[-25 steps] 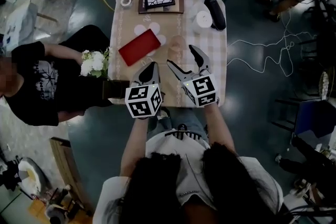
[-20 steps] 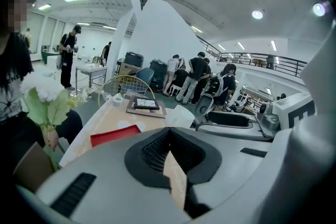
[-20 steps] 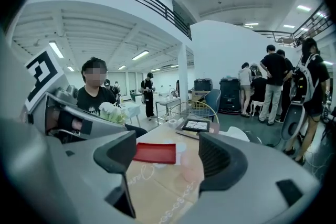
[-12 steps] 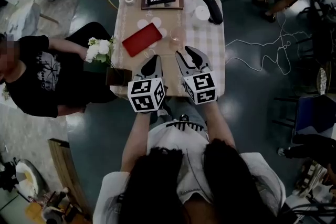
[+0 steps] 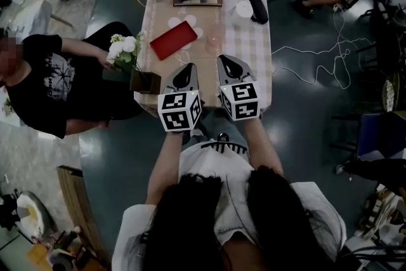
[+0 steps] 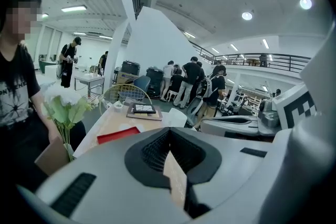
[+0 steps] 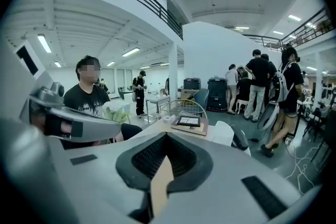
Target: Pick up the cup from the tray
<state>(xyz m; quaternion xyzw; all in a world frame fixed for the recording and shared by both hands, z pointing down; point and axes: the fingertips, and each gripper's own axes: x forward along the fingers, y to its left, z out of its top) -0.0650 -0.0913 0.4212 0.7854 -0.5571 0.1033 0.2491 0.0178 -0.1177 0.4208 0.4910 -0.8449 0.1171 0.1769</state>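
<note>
Illegibly printed shirt (image 5: 54, 82); left tongs (image 5: 188, 68) closed, right tongs (image 5: 227, 60) just closed.

Left gripper (image 6: 169, 132) jaws together; red tray (image 6: 118, 135) beyond.

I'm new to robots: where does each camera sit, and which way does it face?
Head view: on the person's head, facing steeply down at the table; hair, arms, left hand-held gripper and right hand-held gripper show.
Left gripper view: rides that hand-held gripper, facing along its shut jaws over the table.
Right gripper view: likewise; its jaws have just closed, empty.
Both gripper views share the framed board.
</note>
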